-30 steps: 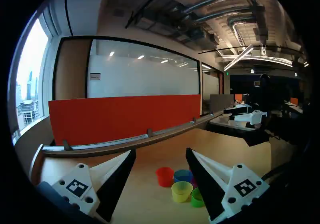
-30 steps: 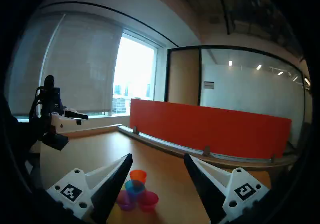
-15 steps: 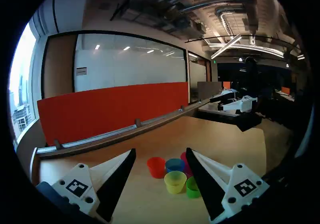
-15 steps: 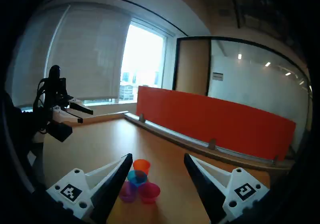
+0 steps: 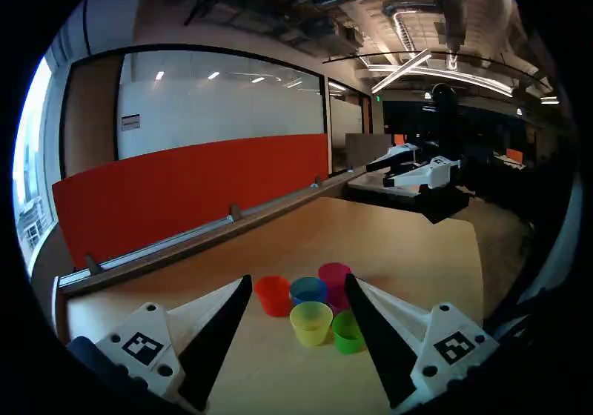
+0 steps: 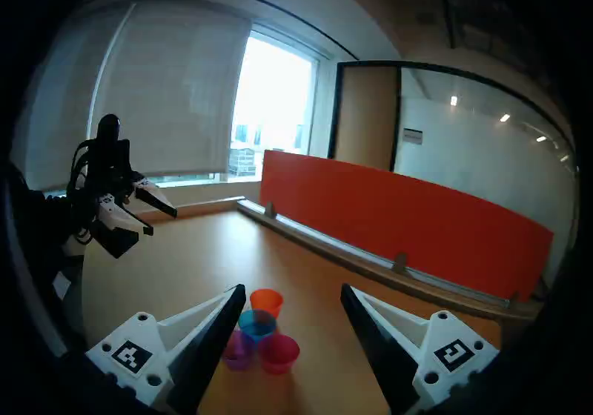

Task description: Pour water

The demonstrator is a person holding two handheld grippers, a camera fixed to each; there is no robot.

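Here, in the left gripper view, the left gripper is hovering above the wooden table with its two fingers spread wide, gripping and touching nothing. Small plastic cups are sitting on the table just beyond the fingertips, in the gap between them. An orange-red cup, a blue cup and a magenta cup are standing behind, with a yellow cup and a green cup in front. All are upright and packed close together. Whether any is holding water cannot be told. A red partition is running along the table's far edge.

In the right gripper view, the right gripper is likewise hanging over the table, fingers wide apart and empty. The cups are standing by the finger on the view's left: the orange-red one farthest, the blue one just before it, then a purple cup and the magenta one nearest. That finger is partly hiding the purple one. The left gripper is showing far off at the left, its fingers parted.
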